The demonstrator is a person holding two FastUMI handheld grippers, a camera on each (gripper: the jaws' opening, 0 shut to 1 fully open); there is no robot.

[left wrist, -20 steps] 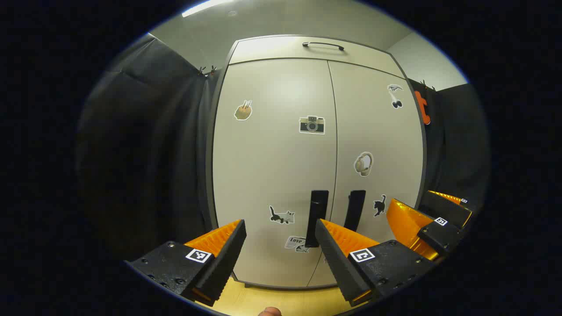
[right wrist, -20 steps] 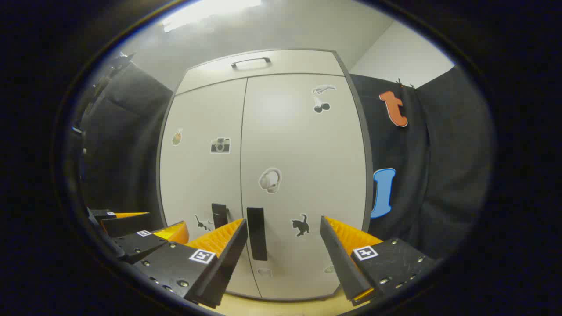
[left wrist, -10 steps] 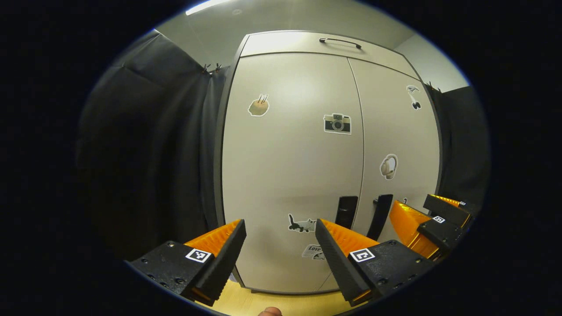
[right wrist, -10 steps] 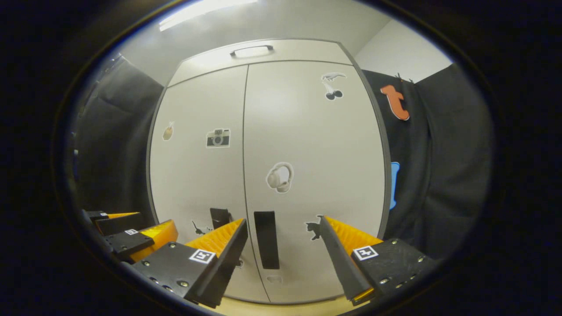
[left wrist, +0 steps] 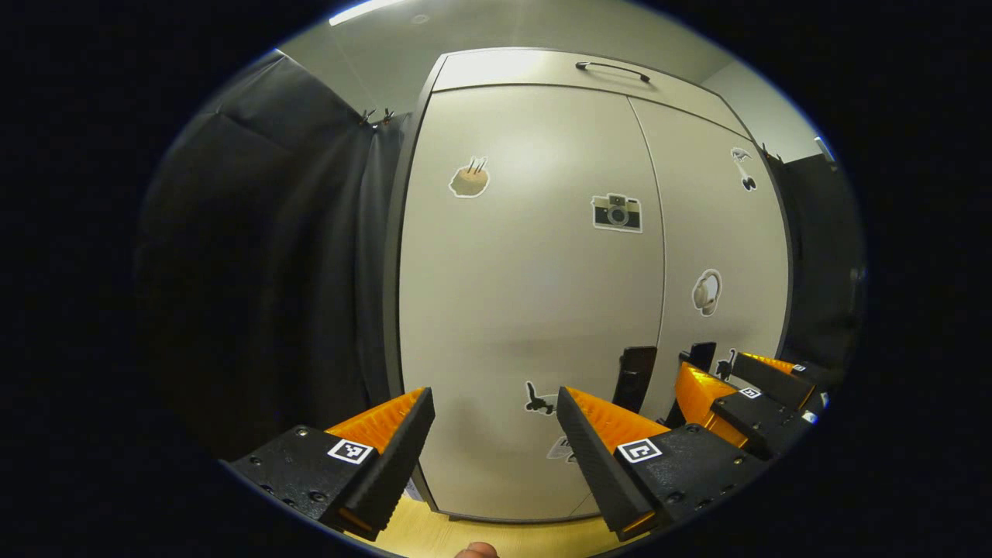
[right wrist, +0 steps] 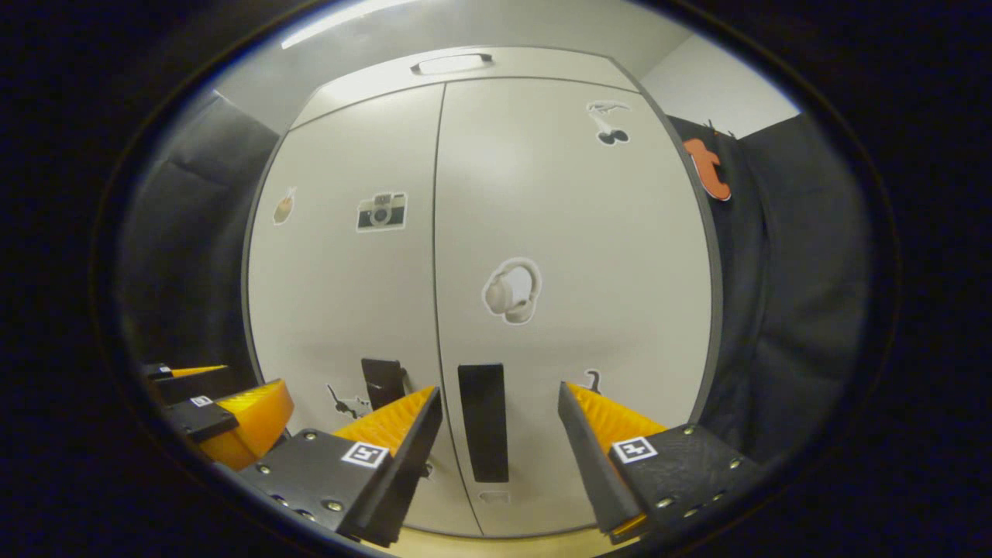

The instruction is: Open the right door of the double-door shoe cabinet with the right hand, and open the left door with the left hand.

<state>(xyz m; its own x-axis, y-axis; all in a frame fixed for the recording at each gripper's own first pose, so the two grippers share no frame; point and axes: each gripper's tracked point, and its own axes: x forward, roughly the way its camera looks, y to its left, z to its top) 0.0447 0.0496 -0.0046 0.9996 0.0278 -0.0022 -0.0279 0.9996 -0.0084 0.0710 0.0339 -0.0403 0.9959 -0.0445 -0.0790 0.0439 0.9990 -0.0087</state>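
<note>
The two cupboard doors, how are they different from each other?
The left door wears a camera sticker; the right door wears a headphones sticker. The right door's handle sits between the right gripper's open fingers; the left door's handle stands off to one side of the left gripper. Both doors are pale, shut, with dark upright handles beside the middle seam.

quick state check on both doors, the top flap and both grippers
Left door: closed, handle untouched.
Right door: closed, handle between the right gripper's fingers, not yet gripped.
Top flap: closed.
Left gripper: open, empty.
Right gripper: open, empty.
</note>
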